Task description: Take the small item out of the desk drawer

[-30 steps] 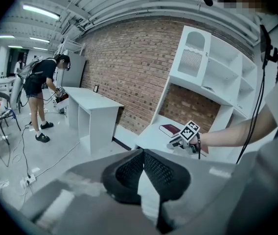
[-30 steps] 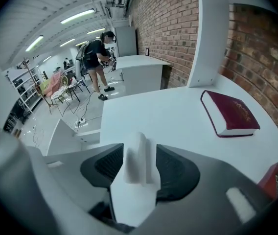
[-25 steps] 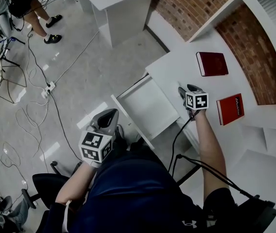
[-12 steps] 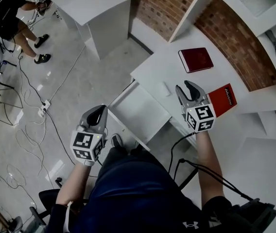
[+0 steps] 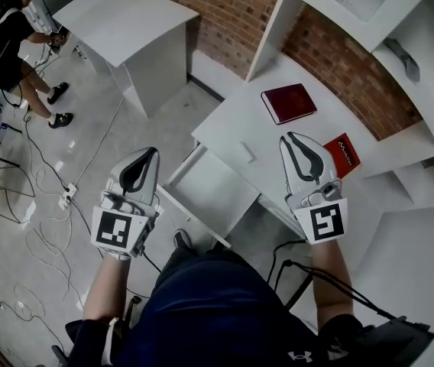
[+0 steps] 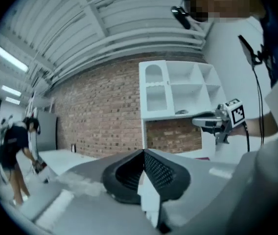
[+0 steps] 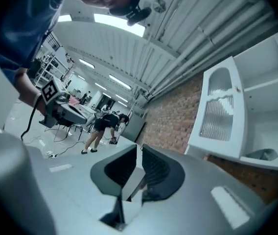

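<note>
A small white block lies on the white desk top, just behind the open drawer, whose inside shows nothing. My right gripper hovers over the desk to the right of the block and apart from it. Its jaws are closing, a thin gap is left, and nothing is between them. My left gripper hangs over the floor left of the drawer, shut and empty.
Two red books lie on the desk by the brick wall. White shelves rise at the right. A second white table stands at the back left beside a person. Cables trail on the floor.
My right gripper has drawn back from the desk top and its jaws have narrowed from wide to almost together; the white block now lies bare on the desk. The left gripper has risen.
</note>
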Motion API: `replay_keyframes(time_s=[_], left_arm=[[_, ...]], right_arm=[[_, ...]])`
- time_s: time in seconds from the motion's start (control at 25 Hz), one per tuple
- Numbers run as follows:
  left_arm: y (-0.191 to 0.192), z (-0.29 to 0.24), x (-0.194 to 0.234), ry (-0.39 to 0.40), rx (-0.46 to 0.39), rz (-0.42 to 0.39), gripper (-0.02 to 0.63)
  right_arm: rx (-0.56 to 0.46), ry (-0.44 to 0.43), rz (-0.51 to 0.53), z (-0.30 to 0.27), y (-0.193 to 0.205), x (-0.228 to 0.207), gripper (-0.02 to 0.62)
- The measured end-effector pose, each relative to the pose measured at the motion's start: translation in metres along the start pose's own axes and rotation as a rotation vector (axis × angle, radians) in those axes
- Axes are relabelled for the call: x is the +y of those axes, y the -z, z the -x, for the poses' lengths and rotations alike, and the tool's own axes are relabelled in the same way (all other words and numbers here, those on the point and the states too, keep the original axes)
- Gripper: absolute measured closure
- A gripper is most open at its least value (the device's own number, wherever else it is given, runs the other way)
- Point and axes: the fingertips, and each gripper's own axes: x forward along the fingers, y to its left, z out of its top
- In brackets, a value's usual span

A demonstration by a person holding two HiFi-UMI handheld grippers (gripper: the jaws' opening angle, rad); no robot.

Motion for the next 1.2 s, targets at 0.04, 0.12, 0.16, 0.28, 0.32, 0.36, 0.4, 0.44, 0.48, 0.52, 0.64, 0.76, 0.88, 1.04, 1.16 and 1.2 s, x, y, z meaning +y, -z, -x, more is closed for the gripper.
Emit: replay_keyframes(time_s=[0.04, 0.12, 0.16, 0.28, 0.32, 0.36, 0.4, 0.44, 0.48, 0.52, 0.64, 0.76, 0.88, 1.04, 1.16, 1.2], left_arm=[[-0.018, -0.001, -0.009, 0.007, -0.031, -0.101, 0.603], [-0.045, -0.001, -0.026, 0.017, -0.093, -0.299, 0.603], [-0.057, -0.001, -0.032, 0.018, -0.125, -0.374, 0.603], [-0.081, 0.001, -0.037, -0.021, -0.201, -0.487, 0.603], [-0.088, 0.002, -0.035, -0.051, -0.221, -0.485, 0.603], [-0.095, 0.003, -0.033, -0.083, -0.241, -0.461, 0.603], [-0.1, 0.005, -0.03, -0.114, -0.261, -0.418, 0.603], [-0.103, 0.006, -0.028, -0.137, -0.278, -0.367, 0.603], [-0.103, 0.006, -0.028, -0.148, -0.287, -0.318, 0.603], [-0.1, 0.006, -0.029, -0.146, -0.287, -0.281, 0.603], [-0.085, 0.004, -0.03, -0.124, -0.247, -0.253, 0.603], [-0.072, 0.002, -0.025, -0.13, -0.214, -0.248, 0.603], [-0.063, 0.0, -0.025, -0.125, -0.198, -0.22, 0.603], [-0.055, -0.002, -0.025, -0.106, -0.18, -0.226, 0.603], [-0.05, -0.006, -0.023, -0.101, -0.172, -0.214, 0.603], [-0.048, -0.007, -0.022, -0.101, -0.165, -0.212, 0.603]], right_arm=[[-0.03, 0.015, 0.004, 0.006, -0.011, -0.004, 0.562], [-0.087, 0.047, 0.022, 0.015, -0.03, -0.012, 0.583], [-0.107, 0.061, 0.03, 0.018, -0.037, -0.016, 0.592], [-0.118, 0.092, -0.032, 0.024, -0.047, -0.021, 0.592], [-0.125, 0.103, -0.072, 0.026, -0.05, -0.022, 0.592], [-0.139, 0.118, -0.112, 0.028, -0.051, -0.022, 0.592], [-0.156, 0.133, -0.147, 0.031, -0.052, -0.021, 0.592], [-0.172, 0.146, -0.179, 0.033, -0.052, -0.02, 0.592], [-0.183, 0.154, -0.21, 0.034, -0.05, -0.018, 0.592], [-0.185, 0.157, -0.239, 0.035, -0.047, -0.016, 0.592], [-0.155, 0.165, -0.285, 0.034, -0.035, -0.011, 0.592], [-0.134, 0.186, -0.309, 0.035, -0.027, -0.014, 0.594], [-0.112, 0.188, -0.314, 0.031, -0.022, -0.014, 0.594], [-0.092, 0.179, -0.309, 0.025, -0.019, -0.01, 0.594], [-0.084, 0.173, -0.309, 0.022, -0.017, -0.009, 0.594], [-0.082, 0.172, -0.31, 0.02, -0.016, -0.009, 0.594]])
